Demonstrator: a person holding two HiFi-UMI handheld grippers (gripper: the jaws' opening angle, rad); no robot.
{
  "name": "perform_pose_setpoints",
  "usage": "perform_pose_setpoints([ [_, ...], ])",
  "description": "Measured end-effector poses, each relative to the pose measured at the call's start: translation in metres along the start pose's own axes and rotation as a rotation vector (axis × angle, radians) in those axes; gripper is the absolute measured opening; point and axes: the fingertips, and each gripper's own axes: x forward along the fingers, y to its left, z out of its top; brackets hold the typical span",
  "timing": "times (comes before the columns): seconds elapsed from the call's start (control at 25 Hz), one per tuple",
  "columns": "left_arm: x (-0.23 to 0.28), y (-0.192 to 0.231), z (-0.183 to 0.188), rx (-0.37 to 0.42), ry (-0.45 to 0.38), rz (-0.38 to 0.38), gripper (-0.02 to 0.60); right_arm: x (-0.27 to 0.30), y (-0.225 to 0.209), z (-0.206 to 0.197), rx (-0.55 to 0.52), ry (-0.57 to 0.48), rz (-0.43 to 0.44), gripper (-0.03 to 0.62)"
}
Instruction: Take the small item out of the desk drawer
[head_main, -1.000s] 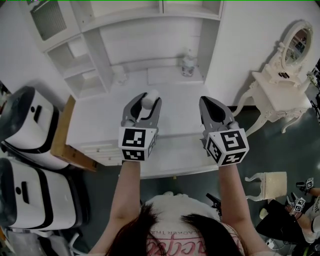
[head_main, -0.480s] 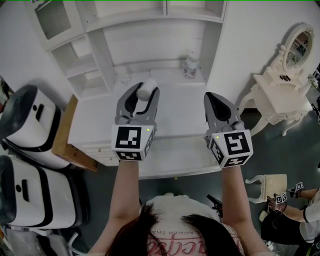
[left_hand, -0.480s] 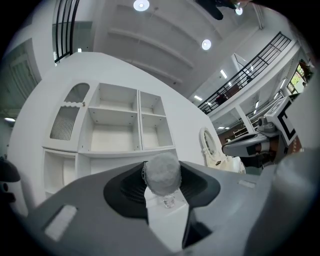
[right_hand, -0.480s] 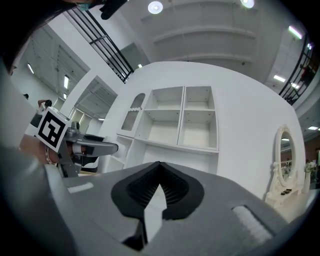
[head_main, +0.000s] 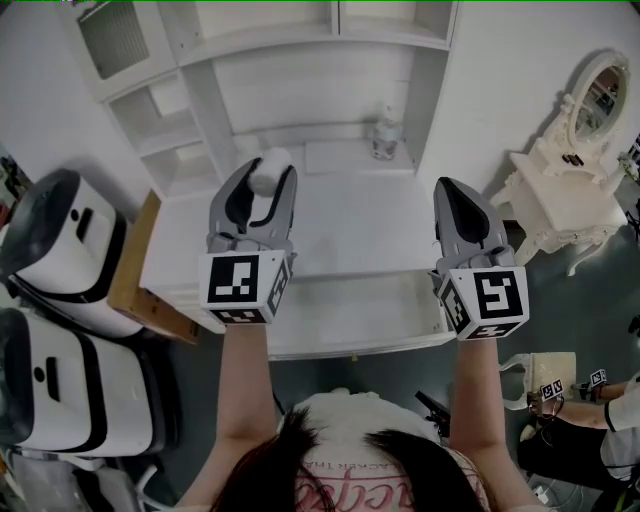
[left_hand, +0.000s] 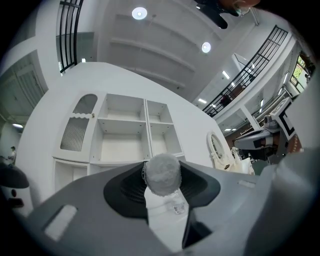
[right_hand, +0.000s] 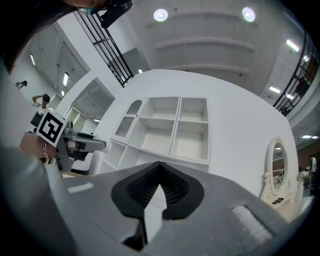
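My left gripper (head_main: 263, 172) is held up over the white desk (head_main: 350, 215), shut on a small white fuzzy ball (head_main: 268, 171). In the left gripper view the ball (left_hand: 161, 173) sits clamped between the two dark pads at the jaw tips. My right gripper (head_main: 456, 192) hangs level with it to the right; its tips meet, with nothing between them (right_hand: 160, 166). Below both grippers the desk drawer (head_main: 352, 346) stands pulled out, and its inside looks bare.
A small clear bottle (head_main: 383, 133) stands at the back of the desk under the white shelf unit (head_main: 190, 110). A wooden board (head_main: 124, 270) and two white machines (head_main: 55, 250) stand left. An ornate dressing table (head_main: 560, 195) with mirror and a stool (head_main: 545, 372) stand right.
Both grippers have risen and drawn apart: the left went up and left with the ball, the right went rightward. Jaws unchanged.
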Motion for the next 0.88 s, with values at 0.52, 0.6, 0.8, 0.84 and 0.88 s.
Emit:
perform_pose_setpoints([
  [0.52, -0.016, 0.018, 0.008, 0.005, -0.021, 0.047, 0.192, -0.013, -0.026, 0.001, 0.019, 0.002, -0.067, 0.003],
  [0.6, -0.016, 0.02, 0.008, 0.005, -0.023, 0.048, 0.192, -0.011, -0.024, 0.002, 0.018, 0.001, -0.065, 0.003],
  [0.8, -0.019, 0.021, 0.011, 0.016, -0.033, 0.054, 0.192, -0.01, -0.021, 0.002, 0.013, 0.003, -0.059, 0.003],
  [0.84, -0.019, 0.021, 0.012, 0.022, -0.033, 0.055, 0.192, -0.01, -0.021, 0.002, 0.014, 0.004, -0.059, 0.003],
  [0.88, -0.02, 0.02, 0.012, 0.027, -0.034, 0.055, 0.192, -0.01, -0.021, 0.002, 0.015, 0.004, -0.059, 0.003],
])
